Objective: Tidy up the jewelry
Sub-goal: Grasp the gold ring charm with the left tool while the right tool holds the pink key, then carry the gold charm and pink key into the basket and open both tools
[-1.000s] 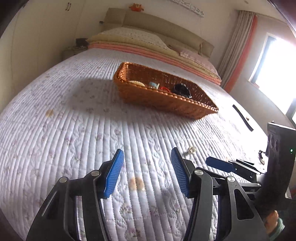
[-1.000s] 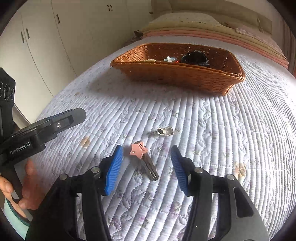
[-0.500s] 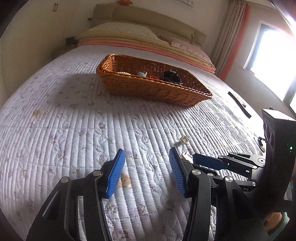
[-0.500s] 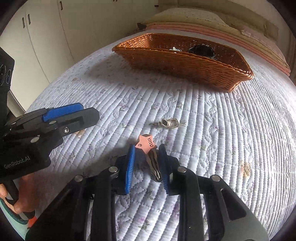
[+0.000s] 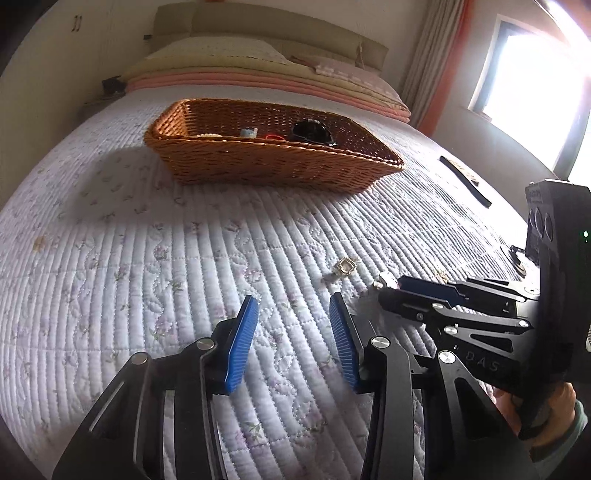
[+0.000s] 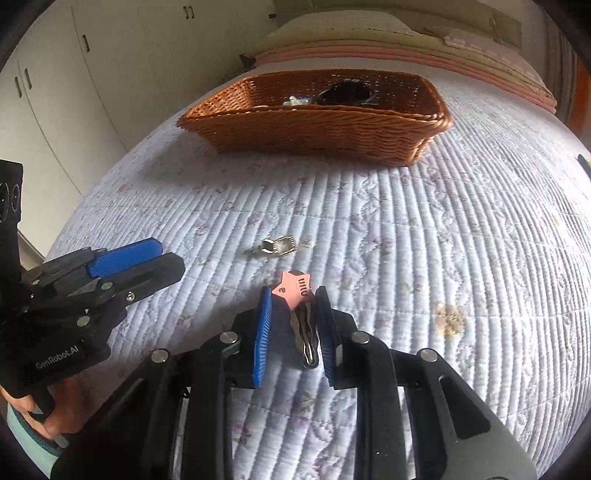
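Lifting hair clip (image 6: 300,314) off quilt (image 6: 406,258), right gripper (image 6: 291,321) clamped

The basket (image 6: 314,122) sits on the bed (image 6: 443,240), far from the camera. A small clasp (image 6: 279,246) lies nearer, with the hair clip (image 6: 297,295) just before it, between the right gripper (image 6: 291,306) fingers (image 6: 263,325).

Bedroom backdrop
A quilted floral bedspread (image 5: 147,258) covers the bed, stacked pillows (image 5: 236,62) against a beige headboard (image 5: 258,22); white wardrobe doors (image 6: 55,110) stand left, curtain (image 5: 428,66) beside a bright window (image 5: 535,74).
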The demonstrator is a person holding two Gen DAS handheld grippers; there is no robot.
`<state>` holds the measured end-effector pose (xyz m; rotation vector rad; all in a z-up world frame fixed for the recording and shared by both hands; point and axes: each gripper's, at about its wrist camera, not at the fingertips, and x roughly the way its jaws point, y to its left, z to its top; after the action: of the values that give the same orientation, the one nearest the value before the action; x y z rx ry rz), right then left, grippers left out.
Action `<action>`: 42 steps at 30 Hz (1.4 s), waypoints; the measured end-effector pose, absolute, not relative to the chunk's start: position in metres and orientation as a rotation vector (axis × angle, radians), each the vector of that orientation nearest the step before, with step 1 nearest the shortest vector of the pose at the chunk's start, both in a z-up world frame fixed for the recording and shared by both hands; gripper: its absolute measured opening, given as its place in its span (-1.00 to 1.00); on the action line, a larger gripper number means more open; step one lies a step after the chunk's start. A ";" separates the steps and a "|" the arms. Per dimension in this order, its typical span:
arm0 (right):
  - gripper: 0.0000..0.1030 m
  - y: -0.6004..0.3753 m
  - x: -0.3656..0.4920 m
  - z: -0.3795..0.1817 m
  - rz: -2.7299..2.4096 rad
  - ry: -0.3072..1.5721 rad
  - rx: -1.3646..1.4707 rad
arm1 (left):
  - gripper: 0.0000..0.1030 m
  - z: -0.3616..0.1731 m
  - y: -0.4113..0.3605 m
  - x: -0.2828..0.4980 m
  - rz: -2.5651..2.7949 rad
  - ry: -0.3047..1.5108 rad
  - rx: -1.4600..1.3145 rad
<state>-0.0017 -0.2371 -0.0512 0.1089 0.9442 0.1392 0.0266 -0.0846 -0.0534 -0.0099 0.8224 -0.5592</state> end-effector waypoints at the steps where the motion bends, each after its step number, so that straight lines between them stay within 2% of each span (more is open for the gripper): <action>1: -0.59 -0.241 0.000 -0.051 0.116 0.940 0.102 | -0.28 -0.055 -0.090 0.030 -0.575 0.832 -0.002; 6: -0.59 -0.272 0.015 -0.052 0.030 0.933 0.152 | -0.28 -0.066 -0.116 0.044 -0.671 0.892 0.053; 14: -0.58 -0.275 0.025 -0.055 0.043 0.910 0.167 | -0.33 -0.069 -0.141 0.063 -0.691 0.881 0.153; 16: -0.58 -0.274 0.024 -0.055 0.046 0.904 0.159 | -0.52 -0.068 -0.140 0.059 -0.724 0.870 0.150; 17: -0.58 -0.275 0.024 -0.055 0.051 0.900 0.163 | -0.75 -0.067 -0.140 0.056 -0.752 0.875 0.146; 18: -0.58 -0.276 0.024 -0.055 0.056 0.898 0.171 | -0.78 -0.068 -0.141 0.055 -0.761 0.878 0.152; 36: -0.58 -0.274 0.015 -0.055 0.049 0.885 0.164 | -0.72 -0.072 -0.155 0.054 -0.719 0.875 0.222; 37: -0.58 -0.273 0.015 -0.055 0.050 0.885 0.158 | -0.73 -0.072 -0.155 0.054 -0.720 0.873 0.225; 38: -0.58 -0.273 0.015 -0.055 0.049 0.883 0.153 | -0.82 -0.072 -0.155 0.054 -0.716 0.869 0.227; 42: -0.59 -0.269 0.012 -0.052 0.053 0.860 0.137 | -0.85 -0.070 -0.154 0.051 -0.711 0.844 0.218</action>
<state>0.0119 -0.2688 -0.0522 0.1372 0.8598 0.0528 0.0511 -0.1540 -0.0701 0.2182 0.8445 -0.7109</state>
